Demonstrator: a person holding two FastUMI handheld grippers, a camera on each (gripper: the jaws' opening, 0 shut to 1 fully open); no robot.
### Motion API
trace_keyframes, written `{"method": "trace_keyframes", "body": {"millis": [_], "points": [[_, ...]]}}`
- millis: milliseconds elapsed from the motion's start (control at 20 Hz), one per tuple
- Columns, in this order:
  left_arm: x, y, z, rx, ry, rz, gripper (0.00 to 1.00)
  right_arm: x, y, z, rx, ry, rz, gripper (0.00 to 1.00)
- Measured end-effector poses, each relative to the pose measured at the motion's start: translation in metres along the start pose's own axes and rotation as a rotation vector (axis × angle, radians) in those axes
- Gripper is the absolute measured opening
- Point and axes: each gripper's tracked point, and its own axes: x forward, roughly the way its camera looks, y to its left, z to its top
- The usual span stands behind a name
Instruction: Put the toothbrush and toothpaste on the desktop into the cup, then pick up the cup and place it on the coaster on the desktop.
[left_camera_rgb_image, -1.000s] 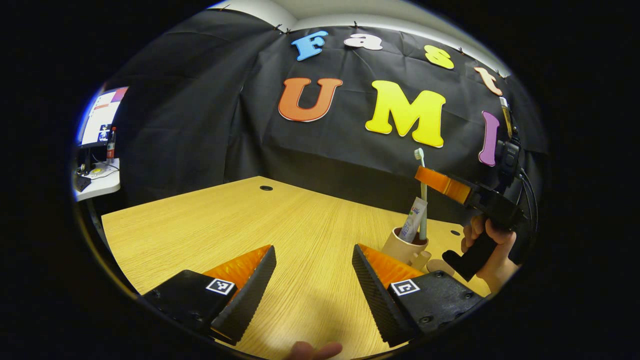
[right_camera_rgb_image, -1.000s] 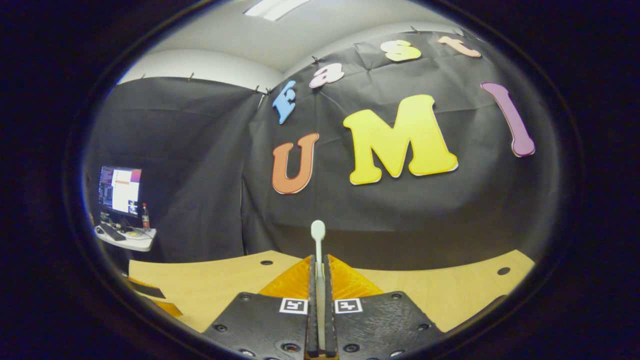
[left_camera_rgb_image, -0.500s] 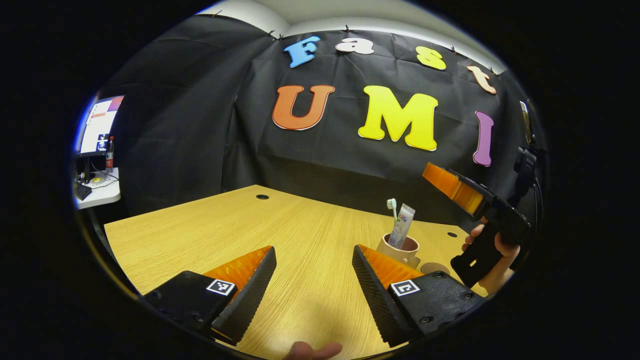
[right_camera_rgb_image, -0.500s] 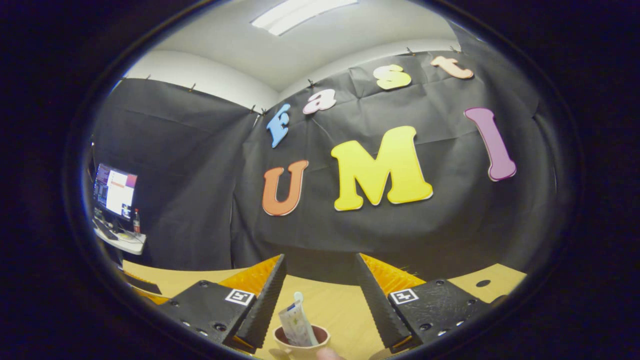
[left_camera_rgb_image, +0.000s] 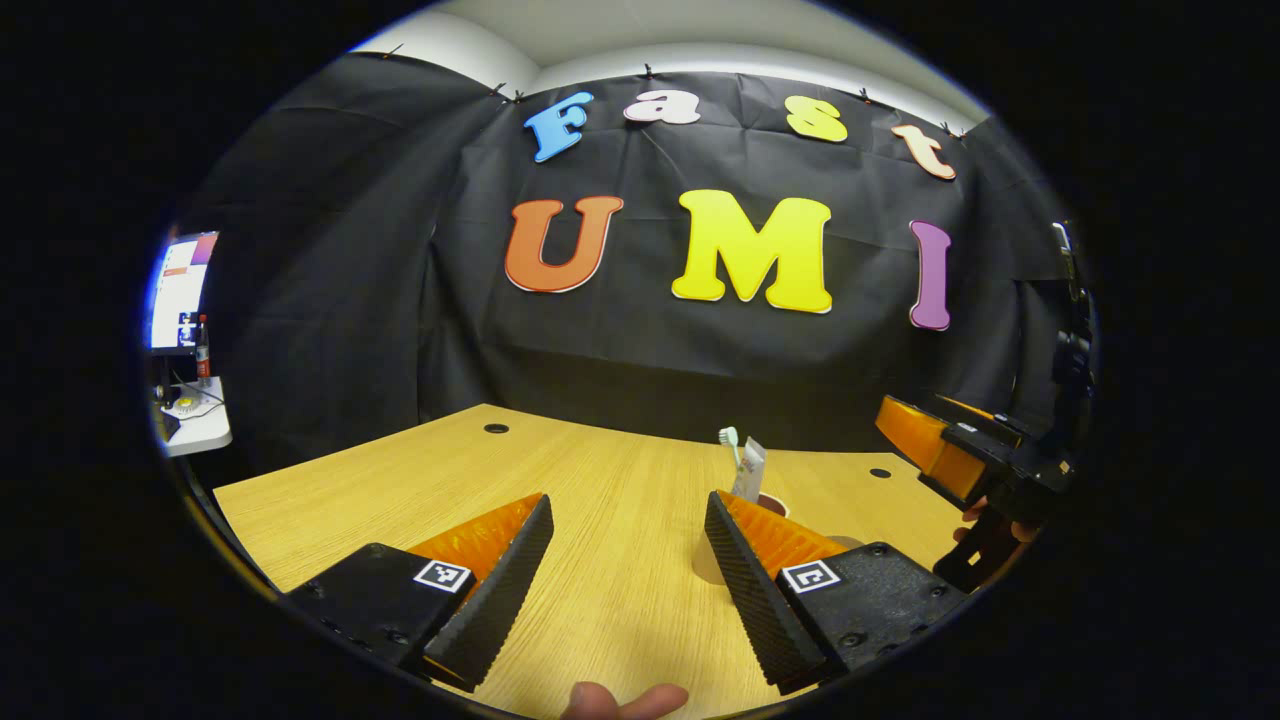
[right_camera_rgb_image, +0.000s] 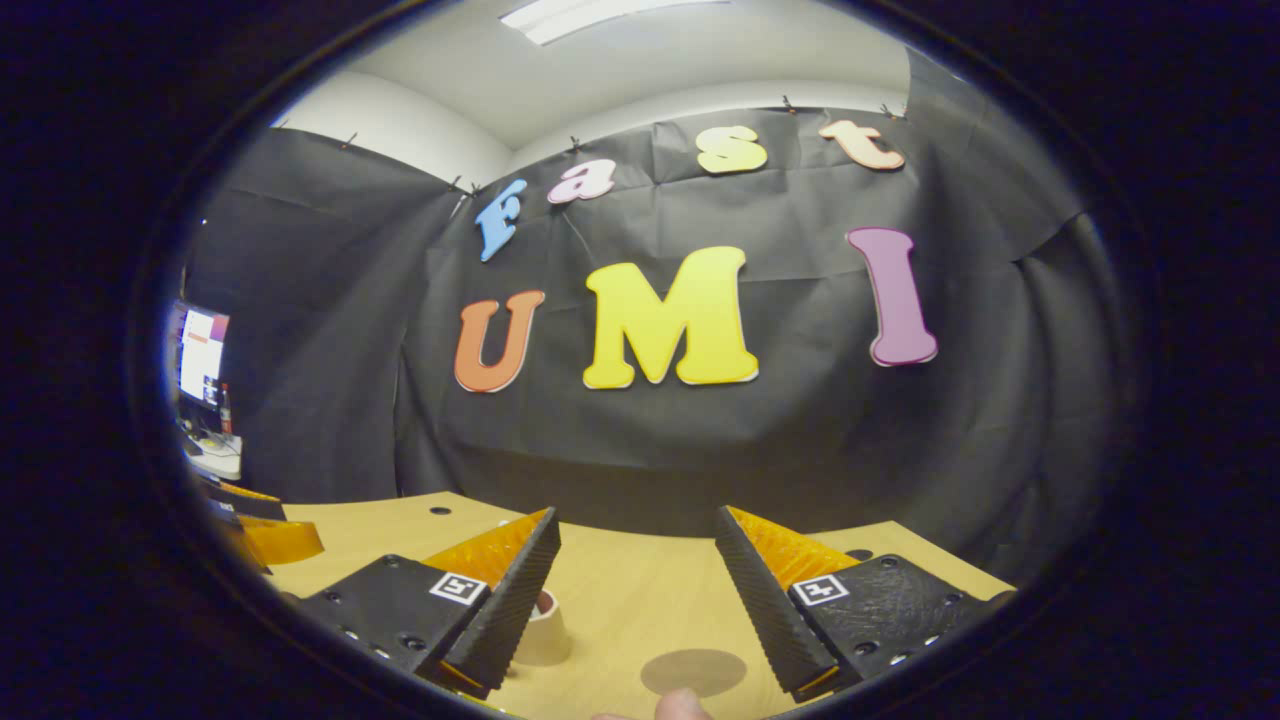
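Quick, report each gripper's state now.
Left gripper: open, holding nothing.
Right gripper: open, holding nothing.

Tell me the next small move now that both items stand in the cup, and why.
Probably lower the open right claw left toward the cup and close on it. The toothbrush and toothpaste already stand in the cup, which sits on the desktop beside the bare coaster. The left claw hangs open.

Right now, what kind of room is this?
Probably a recording booth in an office or lab: black cloth walls, a bare wooden desk, and a computer monitor on a side table.
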Motion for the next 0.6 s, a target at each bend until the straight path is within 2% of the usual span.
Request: {"method": "trace_keyframes", "body": {"millis": [150, 350, 450, 550, 600], "points": [[0.015, -0.034, -0.009, -0.029, 0.094, -0.109, 0.96, -0.034, -0.05, -0.004, 0.035, 0.043, -0.08, 0.95], [0.035, -0.062, -0.016, -0.048, 0.293, -0.184, 0.97, -0.11, -0.111, -0.036, 0.028, 0.112, -0.139, 0.94], [0.046, -0.07, -0.018, -0.033, 0.379, -0.193, 0.97, -0.152, -0.144, -0.058, -0.007, 0.148, -0.19, 0.94], [0.054, -0.069, -0.017, 0.015, 0.447, -0.158, 0.97, -0.19, -0.176, -0.08, -0.031, 0.187, -0.234, 0.94], [0.052, -0.07, -0.02, 0.053, 0.487, -0.147, 0.97, -0.203, -0.182, -0.077, 0.025, 0.123, -0.213, 0.94]]}}
